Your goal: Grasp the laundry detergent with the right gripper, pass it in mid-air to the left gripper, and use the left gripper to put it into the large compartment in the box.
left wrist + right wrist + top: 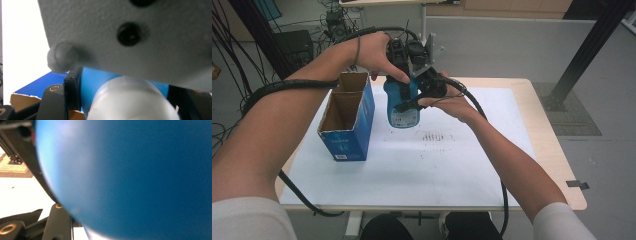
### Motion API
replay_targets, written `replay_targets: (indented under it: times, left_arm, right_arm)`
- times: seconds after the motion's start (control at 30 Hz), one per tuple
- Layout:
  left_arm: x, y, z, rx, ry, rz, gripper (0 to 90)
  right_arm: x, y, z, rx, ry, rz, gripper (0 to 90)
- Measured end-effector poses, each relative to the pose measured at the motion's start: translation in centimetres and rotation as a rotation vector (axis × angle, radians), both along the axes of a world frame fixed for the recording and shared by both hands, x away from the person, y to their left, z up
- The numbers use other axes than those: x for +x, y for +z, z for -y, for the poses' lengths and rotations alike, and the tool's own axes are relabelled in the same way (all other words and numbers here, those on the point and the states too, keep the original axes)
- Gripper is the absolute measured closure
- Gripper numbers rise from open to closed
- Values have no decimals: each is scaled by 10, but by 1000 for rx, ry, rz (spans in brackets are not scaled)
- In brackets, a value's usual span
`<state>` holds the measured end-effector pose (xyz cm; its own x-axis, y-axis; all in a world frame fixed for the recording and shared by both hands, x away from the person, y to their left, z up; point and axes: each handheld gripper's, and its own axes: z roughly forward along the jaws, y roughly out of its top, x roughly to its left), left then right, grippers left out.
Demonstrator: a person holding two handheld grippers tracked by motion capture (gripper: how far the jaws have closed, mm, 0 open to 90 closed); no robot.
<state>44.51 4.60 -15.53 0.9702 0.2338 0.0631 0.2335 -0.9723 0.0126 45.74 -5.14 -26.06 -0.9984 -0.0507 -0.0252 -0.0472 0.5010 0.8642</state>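
A blue bottle (404, 111) with a white label hangs in the air over the table's far side, held between both hands. My left gripper (401, 75) comes down on it from above and is shut on its upper part. In the left gripper view the white cap (130, 100) and blue body (93, 82) sit between the black jaws. My right gripper (421, 94) reaches in from the right and is shut on the bottle's body (130, 180), which blocks most of the right gripper view; one black finger (58, 220) shows at the lower left.
An open blue cardboard box (348, 120) stands on the white table sheet (452, 165), just left of the bottle. The right gripper's grey plate (130, 37) hangs close over the left camera. Cables trail off both arms; a black frame post (587, 50) rises at the far right.
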Motion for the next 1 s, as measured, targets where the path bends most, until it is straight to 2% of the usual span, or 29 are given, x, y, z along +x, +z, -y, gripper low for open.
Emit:
replay_targets:
  times: [0.2,0.23,1.0]
  left_arm:
    - [0,0,0,2,-1,1,371]
    - [0,0,0,2,-1,1,371]
    - [0,1,1,11,-8,6,371]
  right_arm:
    - [-1,0,0,-3,-12,-1,432]
    - [0,-1,-1,4,2,3,432]
    - [0,0,0,11,2,4,429]
